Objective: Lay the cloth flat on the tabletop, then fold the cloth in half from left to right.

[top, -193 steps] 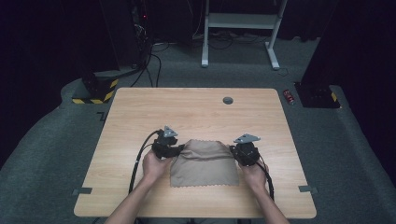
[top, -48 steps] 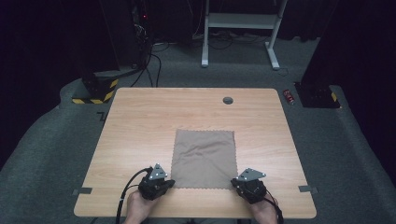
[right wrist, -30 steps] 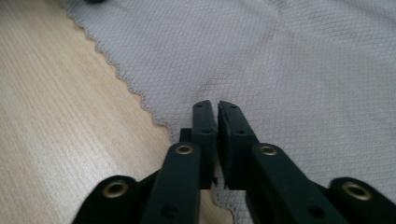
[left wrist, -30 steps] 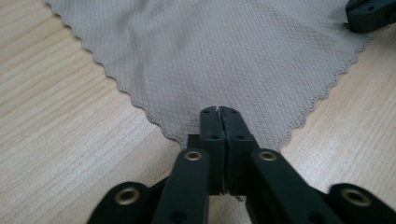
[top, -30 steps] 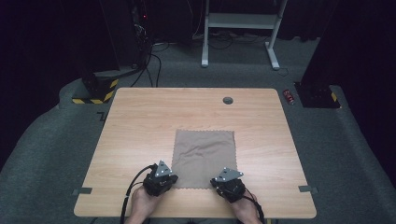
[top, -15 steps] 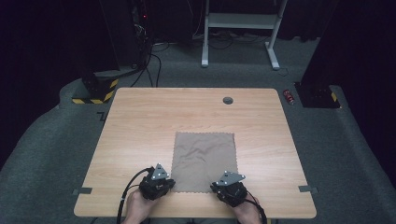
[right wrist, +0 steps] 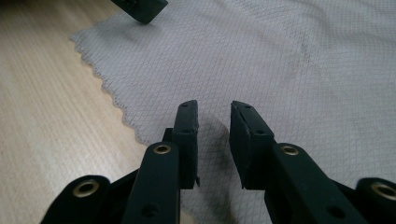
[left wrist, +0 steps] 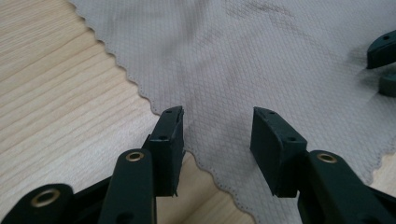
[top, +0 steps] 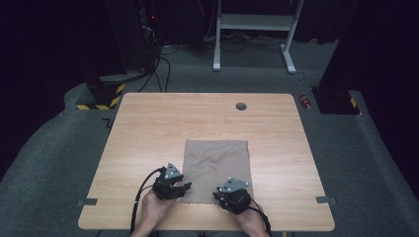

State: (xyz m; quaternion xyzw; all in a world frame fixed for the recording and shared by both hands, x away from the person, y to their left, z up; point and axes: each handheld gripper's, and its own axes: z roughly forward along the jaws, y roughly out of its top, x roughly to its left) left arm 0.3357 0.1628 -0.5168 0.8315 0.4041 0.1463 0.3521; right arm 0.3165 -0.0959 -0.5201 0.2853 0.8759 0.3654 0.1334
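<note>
Tan cloth (top: 217, 170) flat on table (top: 148, 128), long axis running away from person, left gripper (top: 179, 188) and right gripper (top: 221, 196) at near corners, jaws just opening, nothing clamped

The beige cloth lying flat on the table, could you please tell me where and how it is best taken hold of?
Probably at its near corners, coming in low from the person's side: the beige cloth lies flat, so only its scalloped edge gives the fingers something to pinch.
</note>
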